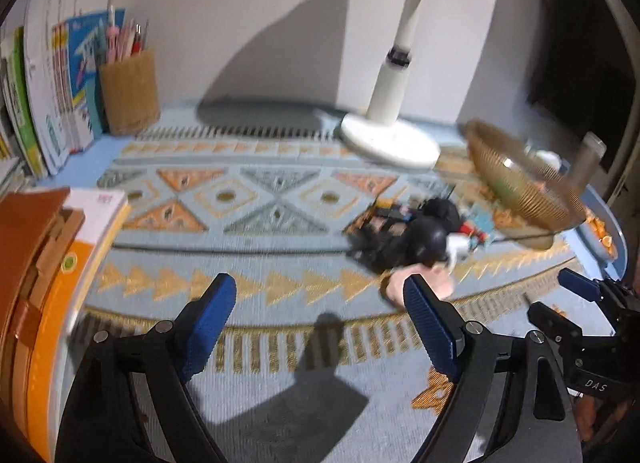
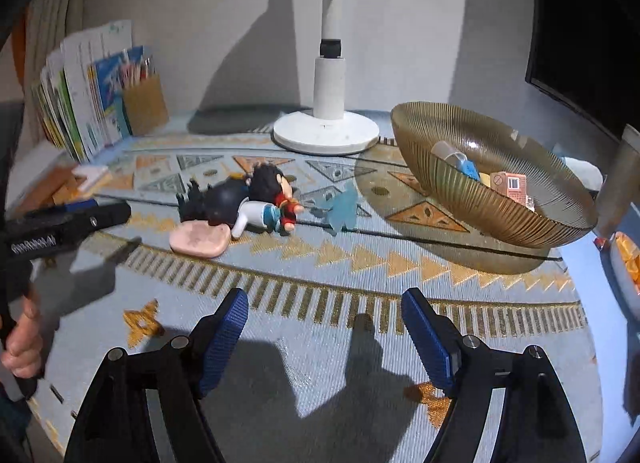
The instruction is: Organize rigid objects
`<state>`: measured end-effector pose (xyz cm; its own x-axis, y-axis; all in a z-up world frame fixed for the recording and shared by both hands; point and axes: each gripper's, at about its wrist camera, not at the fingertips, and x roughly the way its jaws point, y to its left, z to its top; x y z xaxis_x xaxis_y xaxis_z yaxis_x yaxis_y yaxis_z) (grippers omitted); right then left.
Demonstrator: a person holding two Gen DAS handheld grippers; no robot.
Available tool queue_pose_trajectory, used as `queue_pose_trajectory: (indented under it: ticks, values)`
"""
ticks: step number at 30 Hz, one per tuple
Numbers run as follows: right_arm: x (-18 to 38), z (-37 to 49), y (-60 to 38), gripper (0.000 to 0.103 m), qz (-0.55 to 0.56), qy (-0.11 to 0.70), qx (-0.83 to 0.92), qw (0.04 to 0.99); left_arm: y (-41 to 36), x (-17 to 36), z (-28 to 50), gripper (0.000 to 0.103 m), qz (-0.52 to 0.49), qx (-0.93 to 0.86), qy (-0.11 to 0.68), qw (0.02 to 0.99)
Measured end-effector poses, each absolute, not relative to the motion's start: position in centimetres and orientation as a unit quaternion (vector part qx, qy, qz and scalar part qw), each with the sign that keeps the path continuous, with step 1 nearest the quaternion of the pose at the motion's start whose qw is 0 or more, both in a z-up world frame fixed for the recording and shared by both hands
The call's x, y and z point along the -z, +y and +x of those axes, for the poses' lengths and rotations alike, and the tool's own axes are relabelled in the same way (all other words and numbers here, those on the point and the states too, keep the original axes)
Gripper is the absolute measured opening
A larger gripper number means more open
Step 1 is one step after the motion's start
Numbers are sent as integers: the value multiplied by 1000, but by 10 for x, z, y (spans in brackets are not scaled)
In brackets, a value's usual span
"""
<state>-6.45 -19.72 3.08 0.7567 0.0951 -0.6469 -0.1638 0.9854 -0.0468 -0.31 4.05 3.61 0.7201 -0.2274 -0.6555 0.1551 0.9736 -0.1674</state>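
Note:
A pile of toy figures lies on the patterned mat: a black round figure (image 2: pixel 224 199), a red-and-black figure (image 2: pixel 280 191), a white-and-teal figure (image 2: pixel 256 217), a pink flat piece (image 2: pixel 200 241) and a translucent blue piece (image 2: pixel 340 207). The pile also shows blurred in the left wrist view (image 1: pixel 416 239). An amber ribbed glass bowl (image 2: pixel 472 199) at the right holds several small items. My left gripper (image 1: pixel 320 311) is open and empty, short of the pile. My right gripper (image 2: pixel 324 323) is open and empty above the mat, nearer than the bowl.
A white lamp base (image 2: pixel 326 133) stands at the back. Books (image 1: pixel 52 95) and a pencil holder (image 1: pixel 128 91) stand at the back left. A stack of books (image 1: pixel 44 271) lies at the left. A tray with orange items (image 2: pixel 628 263) sits at the far right.

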Motion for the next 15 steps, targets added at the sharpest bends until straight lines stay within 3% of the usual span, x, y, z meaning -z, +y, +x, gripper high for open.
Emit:
queue_pose_trajectory:
  ticks: [2, 15]
  values:
    - [-29, -64, -195, 83, -56, 346, -64, 934, 36, -34, -5, 85, -35, 101, 363, 926]
    - [-27, -60, -201, 84, -37, 357, -60, 931, 5, -36, -14, 85, 54, 99, 351, 930]
